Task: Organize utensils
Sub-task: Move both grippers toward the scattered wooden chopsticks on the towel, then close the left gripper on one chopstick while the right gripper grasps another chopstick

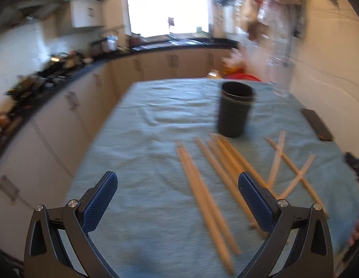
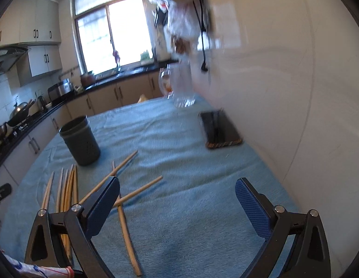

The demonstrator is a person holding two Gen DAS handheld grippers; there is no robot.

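Left wrist view: the whole picture is smeared by blur, so edges are soft. The left gripper (image 1: 178, 199) has its jaws wide apart with nothing between the pads, above a table (image 1: 156, 120) under a blue-green cloth. The chopsticks (image 1: 209, 203) lie loose on the cloth; about nine can be made out, though blur merges neighbours and the right pad covers parts of several, so the count is unsure. About five lie roughly parallel in the middle, and about four cross one another to the right. One dark holder (image 1: 235, 111) stands upright just past their far tips. One dark tray (image 1: 317, 125) lies at the right edge, partly cut off. One clear jug (image 1: 281, 78) at the far corner is barely readable. At the far right rim a dark shape and fingertips are cut off.

Right wrist view: sharper near the centre, blurred toward the wall. The right gripper (image 2: 177, 192) also has its jaws wide apart, clamping nothing. About five chopsticks (image 2: 68, 185) lie side by side at left, their near ends hidden behind the left finger; three or four more (image 2: 123, 215) cross just beyond that finger. The holder (image 2: 81, 143) stands upright beside them, empty as far as its rim shows. The tray (image 2: 222, 129) lies near the wall, the jug (image 2: 181, 88) behind it.
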